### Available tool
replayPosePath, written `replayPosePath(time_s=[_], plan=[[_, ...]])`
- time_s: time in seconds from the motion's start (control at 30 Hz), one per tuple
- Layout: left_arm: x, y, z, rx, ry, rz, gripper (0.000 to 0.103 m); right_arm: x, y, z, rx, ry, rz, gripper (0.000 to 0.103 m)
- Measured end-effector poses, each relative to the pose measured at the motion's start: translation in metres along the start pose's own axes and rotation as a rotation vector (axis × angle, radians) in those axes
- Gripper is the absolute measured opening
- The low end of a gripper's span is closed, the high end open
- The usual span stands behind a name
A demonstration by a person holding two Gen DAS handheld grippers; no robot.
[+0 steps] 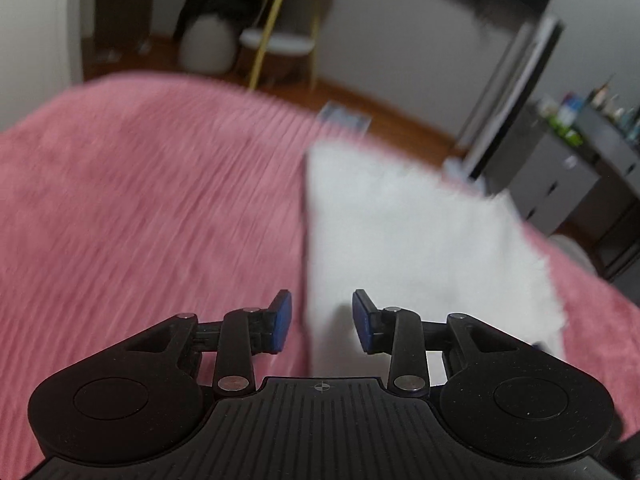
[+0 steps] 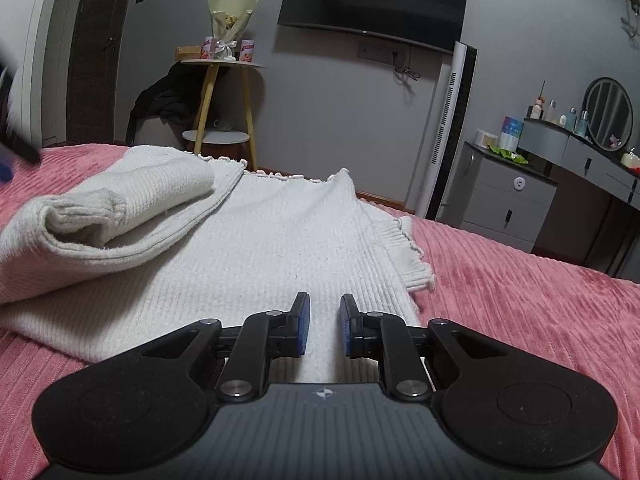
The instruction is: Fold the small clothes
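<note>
Your left gripper [image 1: 322, 322] hangs over the pink ribbed bedspread [image 1: 140, 200], its blue pads [image 1: 282, 322] apart with nothing between them; the view is smeared by motion blur. In that left wrist view the white knit sweater [image 1: 420, 248] fills the centre right of the frame as a pale block, its straight near edge running from mid frame down toward the gap between the fingers. Your right gripper [image 2: 324, 328] sits low at the bottom centre of its own frame, jaws only a little apart; they rest over the sweater [image 2: 280, 240], and you cannot tell whether any knit is pinched between the pads. The sweater lies flat on the bedspread [image 2: 520, 300], long axis running from the bottom centre away toward the upper middle, where a frilled hem [image 2: 288, 176] marks its far end. Its left side is folded over onto the body, and a rolled sleeve with its open cuff [image 2: 80, 220] faces you at the left of the frame. A second frilled edge [image 2: 416, 256] sticks out on the right. As for containers, small pink tins [image 2: 247, 50] and a wrapped bouquet [image 2: 232, 20] stand on the round side table [image 2: 224, 65] at upper left; bottles [image 2: 572, 118] crowd the dresser [image 2: 516, 200] at right, beside a round mirror [image 2: 608, 114].
</note>
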State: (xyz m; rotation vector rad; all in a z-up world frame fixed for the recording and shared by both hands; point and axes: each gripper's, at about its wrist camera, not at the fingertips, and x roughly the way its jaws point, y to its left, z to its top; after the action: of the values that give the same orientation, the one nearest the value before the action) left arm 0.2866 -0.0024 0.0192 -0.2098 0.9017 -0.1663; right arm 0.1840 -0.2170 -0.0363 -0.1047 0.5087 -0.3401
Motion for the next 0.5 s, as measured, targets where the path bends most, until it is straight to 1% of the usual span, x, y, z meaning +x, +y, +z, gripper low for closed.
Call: replayPosePath(time_s=[0.07,0.13,0.17,0.23,0.27,0.3,0.33,0.37,0.4,0.5], plan=[[0.013,-0.004,-0.008,0.013,0.027,0.001,0.036,-0.001,0.003,-0.001,-0.009,0.000,0.002,0.015],[0.025,-0.015,-0.013,0.073,0.036,0.032,0.036,-0.001,0.006,-0.001,-0.019,0.004,0.000,0.015],[0.026,-0.023,-0.017,0.109,0.028,0.047,0.035,-0.002,0.006,-0.001,-0.020,0.005,0.002,0.016],[0.024,-0.032,-0.023,0.200,0.012,0.039,0.036,-0.001,0.007,-0.001,-0.020,0.012,0.007,0.016],[0.023,-0.035,-0.025,0.226,0.008,0.046,0.037,-0.001,0.007,-0.001,-0.020,0.016,0.007,0.016],[0.019,-0.033,-0.027,0.232,0.006,0.042,0.040,0.000,0.007,0.000,-0.019,0.018,0.007,0.017],[0.013,-0.027,-0.029,0.217,0.004,0.029,0.043,0.000,0.007,0.000,-0.019,0.021,0.008,0.017],[0.007,-0.019,-0.031,0.192,-0.004,0.033,0.055,-0.001,0.007,0.001,-0.017,0.023,0.009,0.018],[0.000,-0.011,-0.034,0.170,-0.020,0.053,0.065,-0.002,0.006,0.002,-0.014,0.022,0.013,0.020],[-0.018,0.010,-0.047,0.158,-0.090,0.134,0.070,-0.007,0.007,0.007,-0.005,0.022,0.033,0.025]])
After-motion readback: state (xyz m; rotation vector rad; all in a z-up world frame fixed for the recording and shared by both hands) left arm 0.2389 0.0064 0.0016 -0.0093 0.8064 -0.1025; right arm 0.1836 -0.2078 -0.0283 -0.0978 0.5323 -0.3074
